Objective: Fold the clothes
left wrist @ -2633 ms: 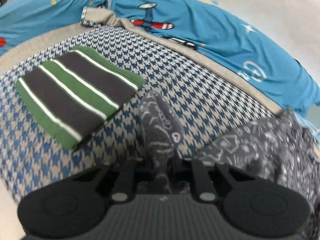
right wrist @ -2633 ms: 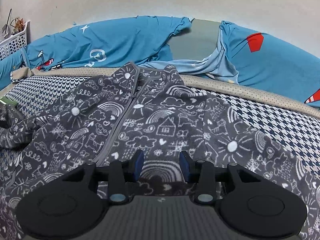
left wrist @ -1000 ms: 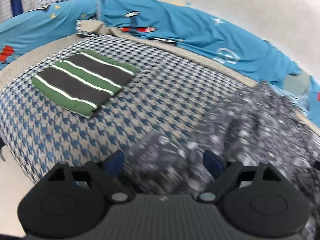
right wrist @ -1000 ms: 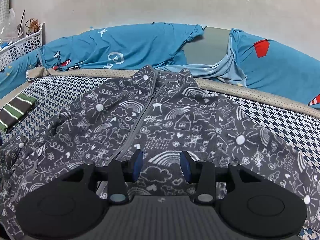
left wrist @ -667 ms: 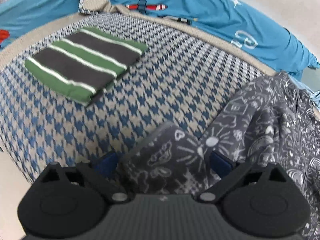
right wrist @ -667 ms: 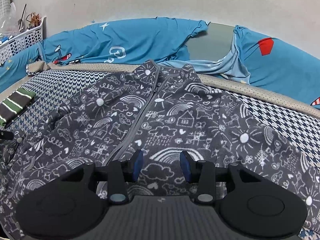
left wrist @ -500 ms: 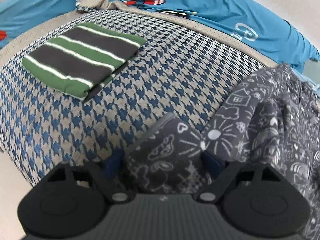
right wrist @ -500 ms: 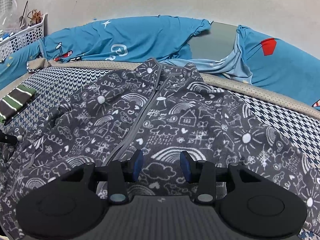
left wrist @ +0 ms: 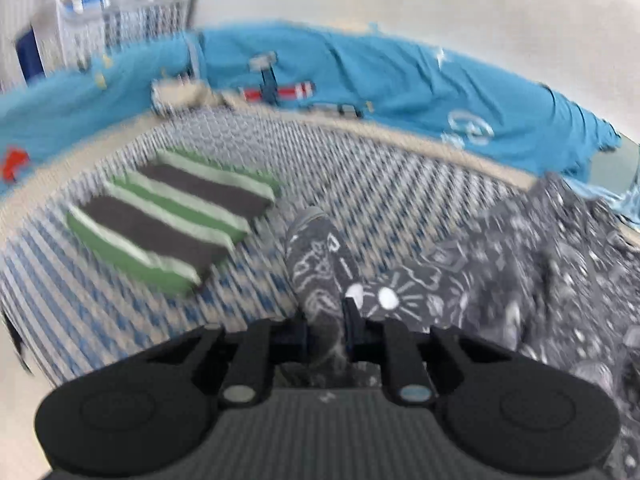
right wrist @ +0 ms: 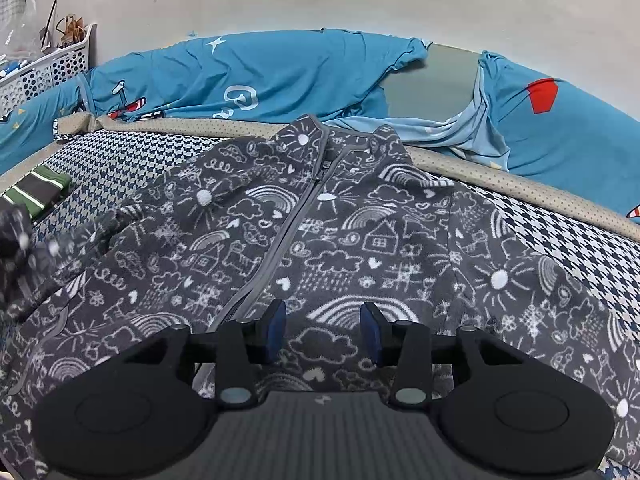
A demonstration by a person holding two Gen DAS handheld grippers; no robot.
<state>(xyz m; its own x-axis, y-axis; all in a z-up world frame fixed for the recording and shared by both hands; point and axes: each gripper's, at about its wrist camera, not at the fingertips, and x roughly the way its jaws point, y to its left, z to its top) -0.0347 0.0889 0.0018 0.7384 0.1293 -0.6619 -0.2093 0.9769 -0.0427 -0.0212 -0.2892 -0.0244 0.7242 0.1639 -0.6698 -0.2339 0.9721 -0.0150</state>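
Observation:
A dark grey fleece jacket (right wrist: 360, 248) with white doodle print and a grey zip lies spread front-up on the houndstooth bed cover (right wrist: 120, 156). My left gripper (left wrist: 325, 320) is shut on the cuff end of the jacket's sleeve (left wrist: 316, 252), which sticks up between the jaws; this view is blurred. The rest of the jacket (left wrist: 540, 280) lies to the right of it. My right gripper (right wrist: 322, 330) hovers over the jacket's lower front near the zip, its jaws apart and its blue pads (right wrist: 276, 326) off the cloth.
A folded green, grey and white striped garment (left wrist: 172, 220) lies on the cover to the left, also seen at the left edge as the striped garment (right wrist: 36, 192). Blue printed bedding (right wrist: 260, 80) is bunched along the wall. A white basket (right wrist: 44, 72) stands far left.
My left gripper's jaws have shut on the sleeve cuff, which lay between them wide open a second ago, and the hand has shifted. The right gripper has stayed in place.

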